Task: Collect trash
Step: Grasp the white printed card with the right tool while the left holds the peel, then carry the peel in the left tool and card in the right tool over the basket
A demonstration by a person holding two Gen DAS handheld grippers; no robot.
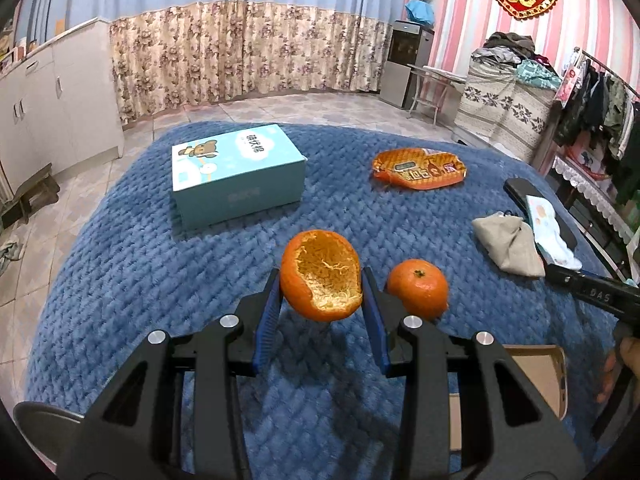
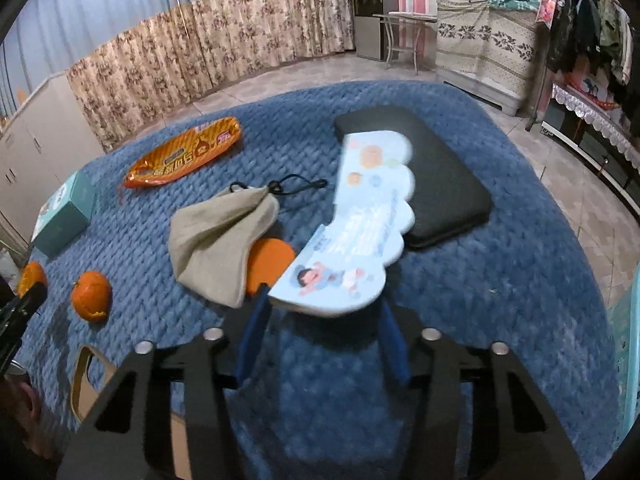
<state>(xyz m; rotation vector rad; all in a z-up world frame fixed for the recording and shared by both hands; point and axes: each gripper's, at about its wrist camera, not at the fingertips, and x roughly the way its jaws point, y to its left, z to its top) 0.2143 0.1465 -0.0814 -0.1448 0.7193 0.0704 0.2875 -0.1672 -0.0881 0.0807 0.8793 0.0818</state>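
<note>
Between the blue pads of the left tongs [image 1: 322, 286]: one hollow mandarin peel [image 1: 320, 276], torn opening facing up and away, clamped across its width and lifted clear of the blue quilted bedspread [image 1: 120, 280].

Beside it, just right of the left tongs on the bedspread: one mandarin [image 1: 418, 288], apparently whole, stem end up.

Right tongs [image 2: 326, 306]: jaws part-closed around the near end of a pale blue scalloped card packet [image 2: 360, 236]. Blur hides whether the pads press on it, so the grip cannot be confirmed. Long axis of the packet runs from the tongs away toward the far right, its far end resting on a black pad [image 2: 440, 176]. The jaws cross that axis at the near short end, so any lift would likely leave the far end trailing low.

Left of the packet, touching or nearly so: a beige drawstring pouch [image 2: 218, 240] with an orange disc [image 2: 270, 262] partly tucked under it.

Farther back, toward the far edge of the bed: an orange snack wrapper [image 2: 184, 152], lying flat, long axis slanting left-near to right-far; well apart from both tongs, nearer the right.

Far left: teal tissue box [image 1: 236, 172].

Near edge, between the two tongs: brown paper bag [image 1: 536, 376], probably the trash receiver.
</note>
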